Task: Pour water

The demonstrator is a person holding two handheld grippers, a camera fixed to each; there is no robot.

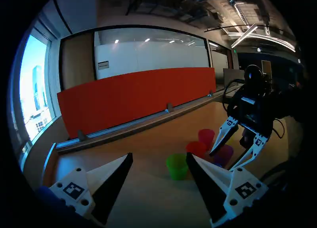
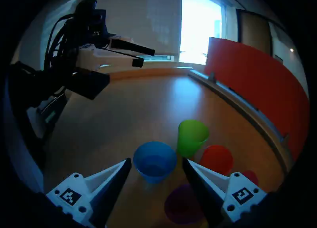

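Both tongs gape, clasping nothing. The right gripper (image 2: 156, 159) frames the blue cup (image 2: 154, 169) between its tips; the left gripper (image 1: 159, 153) faces the green cup (image 1: 177, 166).

Pink cup (image 2: 250, 175) mostly behind the right gripper (image 2: 155, 161)
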